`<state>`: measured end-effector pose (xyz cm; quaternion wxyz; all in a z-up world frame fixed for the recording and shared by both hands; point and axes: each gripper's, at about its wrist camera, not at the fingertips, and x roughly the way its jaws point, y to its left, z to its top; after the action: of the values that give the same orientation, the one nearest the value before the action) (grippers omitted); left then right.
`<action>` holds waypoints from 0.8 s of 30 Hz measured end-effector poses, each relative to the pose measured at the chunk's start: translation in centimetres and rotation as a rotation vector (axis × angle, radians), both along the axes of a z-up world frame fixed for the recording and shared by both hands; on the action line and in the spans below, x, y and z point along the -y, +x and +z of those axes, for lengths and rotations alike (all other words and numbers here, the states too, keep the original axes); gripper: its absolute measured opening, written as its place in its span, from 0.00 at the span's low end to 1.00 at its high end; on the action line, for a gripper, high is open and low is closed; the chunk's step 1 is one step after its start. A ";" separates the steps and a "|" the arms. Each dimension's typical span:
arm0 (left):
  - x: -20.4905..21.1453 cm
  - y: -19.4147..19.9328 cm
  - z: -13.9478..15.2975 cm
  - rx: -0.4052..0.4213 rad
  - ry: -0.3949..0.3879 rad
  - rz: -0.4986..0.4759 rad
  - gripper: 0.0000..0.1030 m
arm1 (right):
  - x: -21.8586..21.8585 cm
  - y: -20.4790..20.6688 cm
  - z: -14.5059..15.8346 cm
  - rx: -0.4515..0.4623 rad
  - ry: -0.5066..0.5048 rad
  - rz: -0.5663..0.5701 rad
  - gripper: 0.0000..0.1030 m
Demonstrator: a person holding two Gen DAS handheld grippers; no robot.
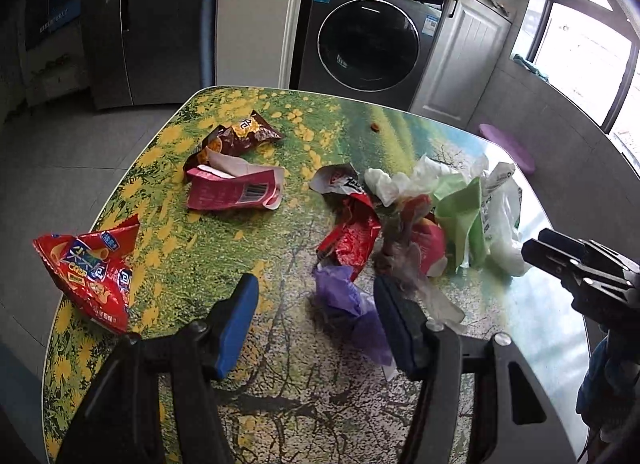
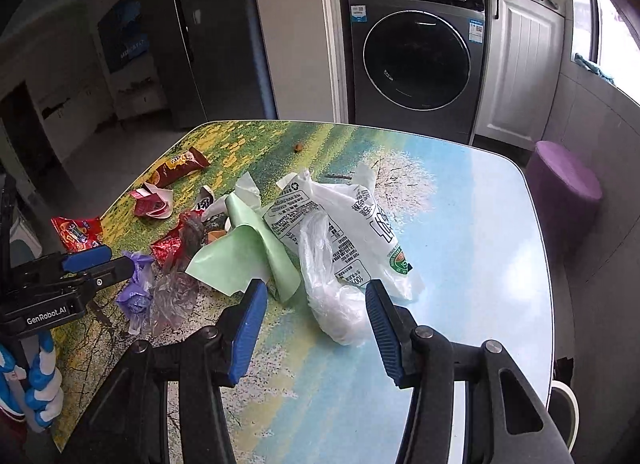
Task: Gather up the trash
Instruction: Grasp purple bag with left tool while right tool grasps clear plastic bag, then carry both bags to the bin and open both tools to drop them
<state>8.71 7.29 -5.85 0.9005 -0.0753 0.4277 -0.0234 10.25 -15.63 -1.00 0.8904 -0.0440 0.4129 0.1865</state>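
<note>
Scene: A kitchen surface point(image 2: 480, 224) printed with a meadow and blossom tree, strewn with wrappers and bags, a washing machine point(image 2: 416, 52) beyond it.
Left gripper point(image 1: 316, 316): Released, jaws spread wide and holding nothing, poised low over a crumpled purple plastic scrap point(image 1: 348, 304) that lies between the blue pads point(image 1: 236, 320).
Right gripper point(image 2: 316, 320): Also released and empty, its jaws straddling the near end of a clear plastic bag point(image 2: 328, 288) that rests against a white printed shopping bag point(image 2: 360, 220).
Trash, main heap: Red foil wrapper point(image 1: 352, 236), green paper sheet point(image 2: 244, 256) and the bags bunched together mid-surface, touching one another.
Trash, outliers: Red snack bag point(image 1: 92, 272) at the left edge, pink torn carton point(image 1: 236, 192) and brown snack packet point(image 1: 240, 136) farther back, well apart from the heap; a small brown crumb point(image 1: 375, 127) alone near the far edge.
Step in hand: Apparently the approach to a grasp, both tools lined up on soft plastic; nothing lifted yet, most of the collecting appears undone.
Next move: Likely lower each tool to the surface and close on the film; the flimsy material calls for a deep bite, or it may slip out.
Not shown: No bin or collecting bag is clearly identifiable.
</note>
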 end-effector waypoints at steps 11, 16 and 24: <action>1.2 0.0 -2.0 -0.050 -0.005 -0.018 0.21 | 0.3 0.5 -3.3 -0.075 -0.036 0.004 0.32; 1.0 -1.7 -0.5 -0.006 0.004 -0.009 0.18 | 1.3 -1.2 -2.7 -0.073 0.035 0.012 0.30; 3.1 -3.5 4.4 0.086 -0.029 -0.062 0.18 | 5.7 -5.5 1.2 0.001 0.182 -0.039 0.30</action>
<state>5.23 4.14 -1.42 0.9158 -0.0740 0.3901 -0.0605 4.76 -21.34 0.17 0.8943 0.0448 0.3947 0.2059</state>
